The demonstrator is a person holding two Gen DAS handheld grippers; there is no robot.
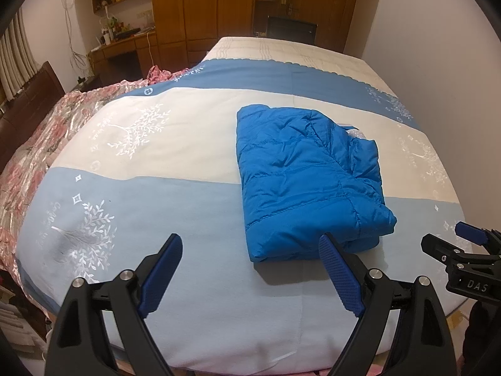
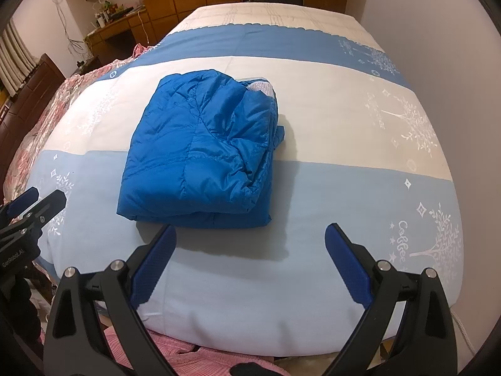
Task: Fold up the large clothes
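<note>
A bright blue quilted jacket lies folded into a thick rectangle on the bed, also seen left of centre in the right wrist view; a bit of silvery lining shows at its far corner. My left gripper hangs open above the near edge of the bed, its right finger just in front of the jacket's near edge, nothing between the pads. My right gripper is open too, over the light blue band just in front of the jacket. Each gripper shows at the edge of the other's view.
The bed cover has blue, cream and light blue bands with white tree prints. A pink floral quilt is bunched along the left side by a dark headboard. A wall runs along the right. A wooden desk and wardrobes stand beyond the bed. Pink checked cloth lies below.
</note>
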